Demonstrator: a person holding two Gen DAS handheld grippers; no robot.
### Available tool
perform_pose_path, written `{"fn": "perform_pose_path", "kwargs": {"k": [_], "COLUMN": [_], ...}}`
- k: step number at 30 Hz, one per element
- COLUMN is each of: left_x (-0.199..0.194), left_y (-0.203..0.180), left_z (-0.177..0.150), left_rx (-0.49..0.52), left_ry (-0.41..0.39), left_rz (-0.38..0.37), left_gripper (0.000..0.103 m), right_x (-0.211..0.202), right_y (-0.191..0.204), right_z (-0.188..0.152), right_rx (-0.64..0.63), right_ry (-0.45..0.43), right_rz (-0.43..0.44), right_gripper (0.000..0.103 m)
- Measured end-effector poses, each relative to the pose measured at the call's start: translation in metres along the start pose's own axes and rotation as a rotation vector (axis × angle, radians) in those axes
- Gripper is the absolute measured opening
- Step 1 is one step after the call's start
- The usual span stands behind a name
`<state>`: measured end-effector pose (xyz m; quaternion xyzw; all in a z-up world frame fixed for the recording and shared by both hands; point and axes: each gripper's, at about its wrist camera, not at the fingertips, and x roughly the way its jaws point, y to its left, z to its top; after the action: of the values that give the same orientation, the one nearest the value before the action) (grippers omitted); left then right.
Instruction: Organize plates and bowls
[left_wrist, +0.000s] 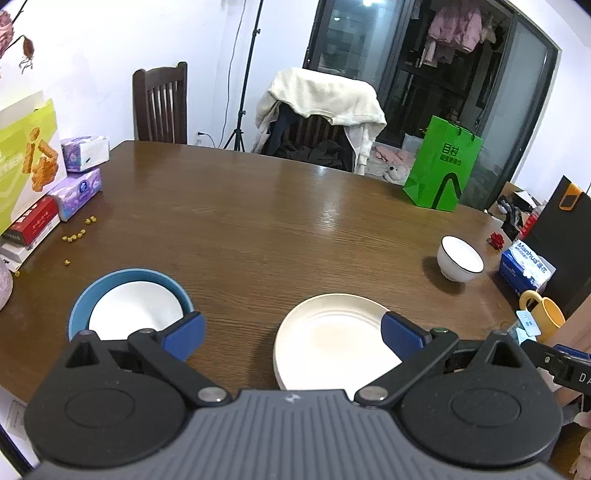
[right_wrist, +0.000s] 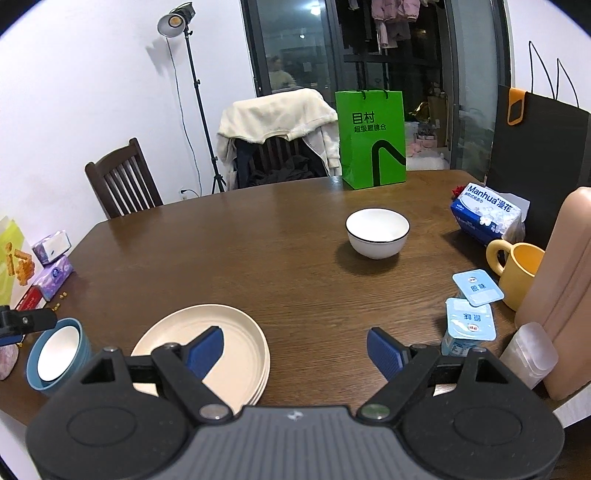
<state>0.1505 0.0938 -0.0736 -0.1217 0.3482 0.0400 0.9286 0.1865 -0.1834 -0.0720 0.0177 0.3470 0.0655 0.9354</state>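
A stack of cream plates (left_wrist: 332, 339) (right_wrist: 221, 343) lies near the table's front edge. Left of it stands a blue bowl (left_wrist: 125, 299) (right_wrist: 55, 354) with a white bowl nested inside. A white bowl with a dark rim (left_wrist: 460, 263) (right_wrist: 377, 232) sits apart, farther back on the right. My left gripper (left_wrist: 291, 334) hovers open above bare wood between the blue bowl and the plates. My right gripper (right_wrist: 295, 349) is open too, with its left pad over the plates' right side and nothing between its pads.
Tissue packs (left_wrist: 79, 177), a red box and scattered yellow bits sit at the left edge. A green paper bag (right_wrist: 371, 138), a blue tissue pack (right_wrist: 487, 212), a yellow mug (right_wrist: 517, 273), yoghurt cups (right_wrist: 469, 321) and a tall pinkish container (right_wrist: 565, 288) crowd the right. Chairs stand behind the table.
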Motion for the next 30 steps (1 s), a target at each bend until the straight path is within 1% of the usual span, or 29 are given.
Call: {"fn": "perform_pose_path", "kwargs": {"k": [7,14,20,24,30], "left_x": [0.005,0.018,0.039,0.058,0.084], "left_y": [-0.019,-0.044,-0.065,-0.08,-0.099], "left_z": [0.007,0.016,0.029,0.038,0.051], "left_rx": [0.038,0.091,0.122,0.13,0.157], "left_ry": [-0.001,0.006,0.017,0.037,0.062], "left_rz": [-0.032,-0.075,-0.119,-0.146,-0.17], "left_gripper": [0.103,0.103,0.103,0.103,0.103], "right_x": [-0.006,-0.006,0.0,0.01,0.029], "right_y": [-0.007,-0.025,-0.039,-0.052,-0.068], "right_z": [0.003,0.012,0.022,0.029,0.042], "right_rx": [0.012,0.07,0.101,0.114,0.136], "right_ry": [0.007,0.024,0.034,0.058,0.094], "right_rz": [-0.014,-0.011,-0.043,-0.091,-0.119], "right_gripper": [0.085,0.085,0.085,0.085,0.085]}}
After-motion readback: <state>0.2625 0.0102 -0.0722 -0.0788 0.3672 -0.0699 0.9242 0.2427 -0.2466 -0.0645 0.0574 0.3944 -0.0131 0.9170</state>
